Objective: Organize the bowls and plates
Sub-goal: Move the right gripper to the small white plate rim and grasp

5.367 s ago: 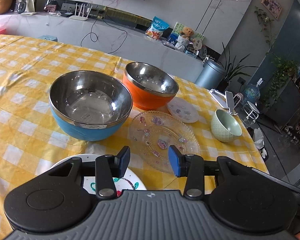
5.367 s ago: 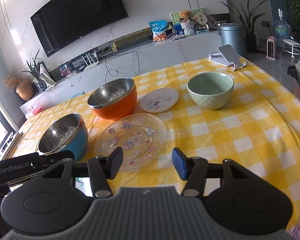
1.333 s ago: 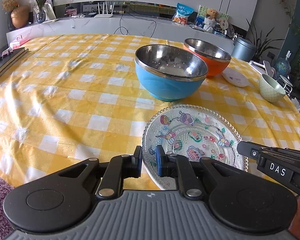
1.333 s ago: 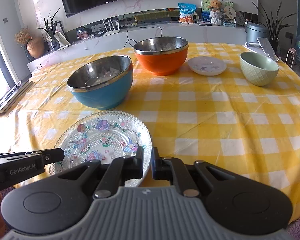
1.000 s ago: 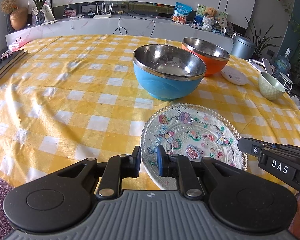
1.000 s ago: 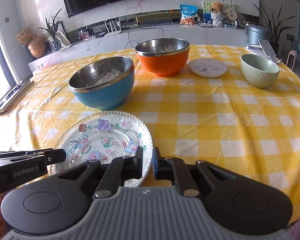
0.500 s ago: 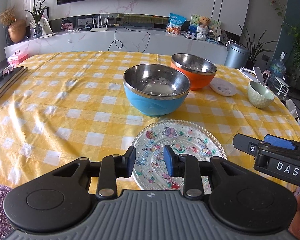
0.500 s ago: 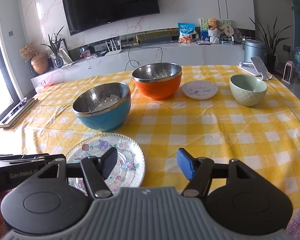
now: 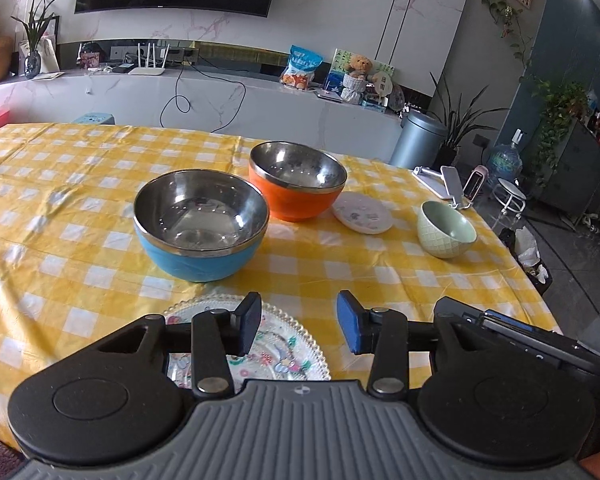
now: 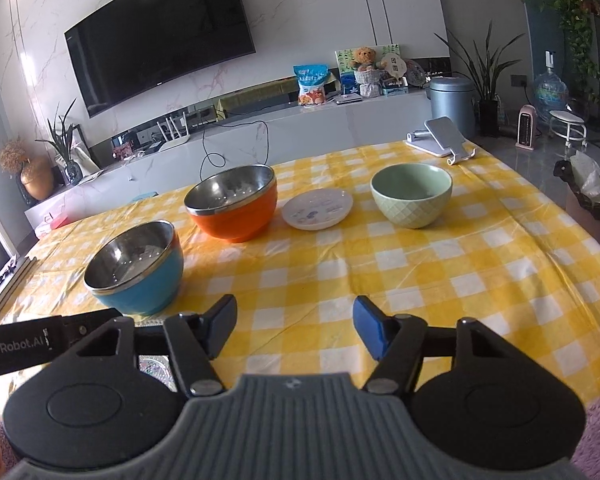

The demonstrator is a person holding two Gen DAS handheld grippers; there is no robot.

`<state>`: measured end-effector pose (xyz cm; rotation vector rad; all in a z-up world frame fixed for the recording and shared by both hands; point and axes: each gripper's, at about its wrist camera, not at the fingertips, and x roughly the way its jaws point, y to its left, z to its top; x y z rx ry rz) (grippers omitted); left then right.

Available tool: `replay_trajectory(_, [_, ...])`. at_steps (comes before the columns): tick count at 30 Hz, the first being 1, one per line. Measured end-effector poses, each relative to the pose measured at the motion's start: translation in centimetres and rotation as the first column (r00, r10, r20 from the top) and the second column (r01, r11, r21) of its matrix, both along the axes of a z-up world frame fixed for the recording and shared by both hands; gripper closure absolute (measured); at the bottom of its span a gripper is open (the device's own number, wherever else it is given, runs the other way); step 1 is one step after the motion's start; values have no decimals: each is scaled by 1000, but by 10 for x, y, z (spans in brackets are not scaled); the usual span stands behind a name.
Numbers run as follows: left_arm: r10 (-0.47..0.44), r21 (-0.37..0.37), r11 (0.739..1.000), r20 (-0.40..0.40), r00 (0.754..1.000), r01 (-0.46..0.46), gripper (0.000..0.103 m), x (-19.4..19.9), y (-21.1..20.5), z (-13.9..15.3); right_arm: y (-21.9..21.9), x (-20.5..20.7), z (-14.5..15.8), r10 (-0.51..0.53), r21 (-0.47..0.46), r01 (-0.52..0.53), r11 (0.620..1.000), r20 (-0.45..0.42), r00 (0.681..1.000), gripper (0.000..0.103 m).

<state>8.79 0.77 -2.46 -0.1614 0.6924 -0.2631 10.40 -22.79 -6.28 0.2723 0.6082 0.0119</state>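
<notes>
A clear glass plate with cartoon prints (image 9: pixel 284 354) lies at the table's near edge, partly under my left gripper (image 9: pixel 298 328), which is open and empty above it. A blue steel-lined bowl (image 9: pixel 201 224) and an orange one (image 9: pixel 297 180) stand mid-table, then a small white plate (image 9: pixel 363 213) and a green ceramic bowl (image 9: pixel 446 229) to the right. My right gripper (image 10: pixel 295 330) is open and empty over the cloth. In its view the blue bowl (image 10: pixel 136 268), orange bowl (image 10: pixel 233 202), white plate (image 10: pixel 317 209) and green bowl (image 10: pixel 412 194) show; only a sliver of the glass plate (image 10: pixel 154 368) shows.
A yellow checked cloth (image 9: pixel 60 184) covers the table. A phone stand (image 10: pixel 440 136) sits at the far right corner. The left gripper's body (image 10: pixel 28 342) lies at the left of the right wrist view. A long white counter (image 9: pixel 220 104) runs behind the table.
Both grippers were shut on the glass plate's rim about a second ago. They have opened, let it go on the near edge, and pulled up and back.
</notes>
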Motion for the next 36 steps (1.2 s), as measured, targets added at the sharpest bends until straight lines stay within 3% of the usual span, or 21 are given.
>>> replay_trajectory(6, [-14,-19,1000,-22,1000,13,55,30,-24,0,-25,25,-2,-33,18,34,999,-20,999,58])
replay_trajectory(12, [-3,-47,999,-64,998,0,55,65,-42,-6,-41,62,-7,-35,35,36,999,-27,999,66])
replay_trajectory(15, [-1,-56,998,-75,997,-3,55,81,-52,-11,-48,82,-14,-39,68,41,997,-29,999,67])
replay_trajectory(20, [23,-75,997,-107,994,-31,60,113,-66,-26,-59,115,-26,-39,134,45,990,-50,998,79])
replay_trajectory(25, [58,-148,986,-147,987,-80,63,146,-72,-43,-65,144,-40,-42,198,51,979,-49,998,80])
replay_trajectory(36, [128,-155,974,-218,968,-164,63,193,-90,-76,-67,180,-58,-50,218,65,974,-73,996,80])
